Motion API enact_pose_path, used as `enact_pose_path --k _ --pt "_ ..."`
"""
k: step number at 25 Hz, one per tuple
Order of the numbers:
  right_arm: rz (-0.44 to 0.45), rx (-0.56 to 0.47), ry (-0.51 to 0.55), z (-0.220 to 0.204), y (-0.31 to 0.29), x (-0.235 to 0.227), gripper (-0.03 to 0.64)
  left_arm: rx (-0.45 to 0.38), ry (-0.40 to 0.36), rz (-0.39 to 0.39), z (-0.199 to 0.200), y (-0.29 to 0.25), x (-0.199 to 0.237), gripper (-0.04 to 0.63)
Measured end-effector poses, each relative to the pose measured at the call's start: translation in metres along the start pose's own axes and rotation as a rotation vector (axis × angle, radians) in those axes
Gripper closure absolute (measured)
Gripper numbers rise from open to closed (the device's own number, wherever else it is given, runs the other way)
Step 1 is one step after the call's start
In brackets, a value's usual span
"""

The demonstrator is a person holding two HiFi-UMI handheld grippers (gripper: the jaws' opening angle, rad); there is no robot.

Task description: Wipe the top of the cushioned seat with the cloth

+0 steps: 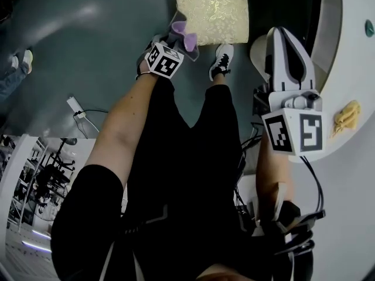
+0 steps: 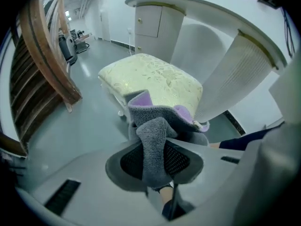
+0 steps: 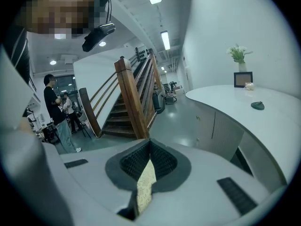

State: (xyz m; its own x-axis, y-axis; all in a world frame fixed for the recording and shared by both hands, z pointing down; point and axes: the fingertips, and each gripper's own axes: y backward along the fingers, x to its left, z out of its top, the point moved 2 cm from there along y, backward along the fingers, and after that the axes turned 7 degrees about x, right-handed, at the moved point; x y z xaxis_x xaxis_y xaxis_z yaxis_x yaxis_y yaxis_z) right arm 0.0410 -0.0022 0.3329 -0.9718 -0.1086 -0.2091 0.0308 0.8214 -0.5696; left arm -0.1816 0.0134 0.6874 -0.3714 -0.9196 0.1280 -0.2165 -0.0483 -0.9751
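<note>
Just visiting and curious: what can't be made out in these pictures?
Seat: head view, far end cut off by the top edge.
Seat's near edge: left gripper view, behind the cloth.
Yellow lump on the counter: head view, too small to name.
Photo frame: right gripper view, too small to see its picture.

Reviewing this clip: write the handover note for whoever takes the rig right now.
Left gripper: shut on the cloth.
Right gripper: shut, empty, held off to the side by the counter.
Seat: just ahead of the left gripper. The cloth is at its near corner; I cannot tell whether they touch.
Done: cloth is in the gripper.
Left: wipe the seat top.
</note>
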Motion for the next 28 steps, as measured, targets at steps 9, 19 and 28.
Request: enact_pose_path --k 9,19,28 --pt "-0.060 -0.069 -0.055 0.008 0.031 -0.050 0.611 -0.160 -0.072 -0.011 0.068 0.037 -0.026 0.506" --pt "-0.063 -0.056 -0.114 -0.012 0.035 -0.099 0.611 -0.269 -0.227 -0.137 0.181 0.012 -0.115 0.506" --pt "-0.087 -0.015 -0.121 -0.011 0.000 -0.108 0.612 -0.260 -0.213 -0.135 0.226 -0.012 -0.117 0.506"
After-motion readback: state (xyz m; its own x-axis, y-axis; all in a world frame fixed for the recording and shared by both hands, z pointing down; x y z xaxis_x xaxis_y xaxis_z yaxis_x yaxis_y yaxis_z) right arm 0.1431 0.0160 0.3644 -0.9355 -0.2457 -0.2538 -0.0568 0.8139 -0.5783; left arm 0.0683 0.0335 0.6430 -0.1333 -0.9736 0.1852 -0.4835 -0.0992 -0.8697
